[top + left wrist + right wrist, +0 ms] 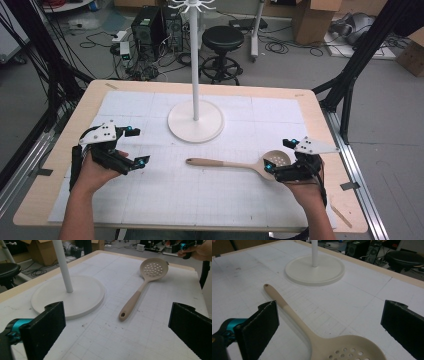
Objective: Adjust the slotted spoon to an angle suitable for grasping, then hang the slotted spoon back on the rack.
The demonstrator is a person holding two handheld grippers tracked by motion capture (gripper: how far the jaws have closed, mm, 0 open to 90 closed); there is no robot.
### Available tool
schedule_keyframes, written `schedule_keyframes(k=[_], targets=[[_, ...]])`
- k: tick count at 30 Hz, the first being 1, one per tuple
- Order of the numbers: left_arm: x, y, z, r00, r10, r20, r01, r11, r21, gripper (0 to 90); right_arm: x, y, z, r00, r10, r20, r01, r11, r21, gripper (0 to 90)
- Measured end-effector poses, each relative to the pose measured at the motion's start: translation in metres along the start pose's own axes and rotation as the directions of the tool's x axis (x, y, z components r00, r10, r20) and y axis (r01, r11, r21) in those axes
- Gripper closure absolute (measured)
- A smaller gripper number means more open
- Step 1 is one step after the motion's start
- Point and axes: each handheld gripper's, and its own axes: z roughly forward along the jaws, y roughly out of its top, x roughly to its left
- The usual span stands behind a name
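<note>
The table (60, 165) is lying under both grippers, its pale wooden edge framing a white gridded mat (220, 200) that is covering most of the top. Beyond the jaws of both grippers and roughly midway between them, a white stand (195, 121) is sitting on the mat with its round base flat and its thin pole rising straight up; in the left gripper view that base (80, 293) is lying just past the left-hand jaw. The slotted spoon (240, 163) is lying flat on the mat between the two grippers, its handle end pointing toward the left gripper and well apart from it, its perforated bowl (348, 350) sitting directly between the right gripper's jaws, just ahead of them. The left gripper (136, 146) is hovering at the mat's left side with its jaws spread wide and nothing between them. The right gripper (278, 154) is hanging over the spoon's bowl with its jaws also spread wide, standing on either side of the bowl without pressing on it.
</note>
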Motion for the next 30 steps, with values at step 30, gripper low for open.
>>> schedule_keyframes(k=[30], targets=[[0.002,-0.007,0.000,0.9999,0.011,-0.005,-0.011,0.9996,0.025,1.6,0.023,0.034,0.029,0.9910,-0.105,-0.083,0.111,0.991,0.071,0.6]])
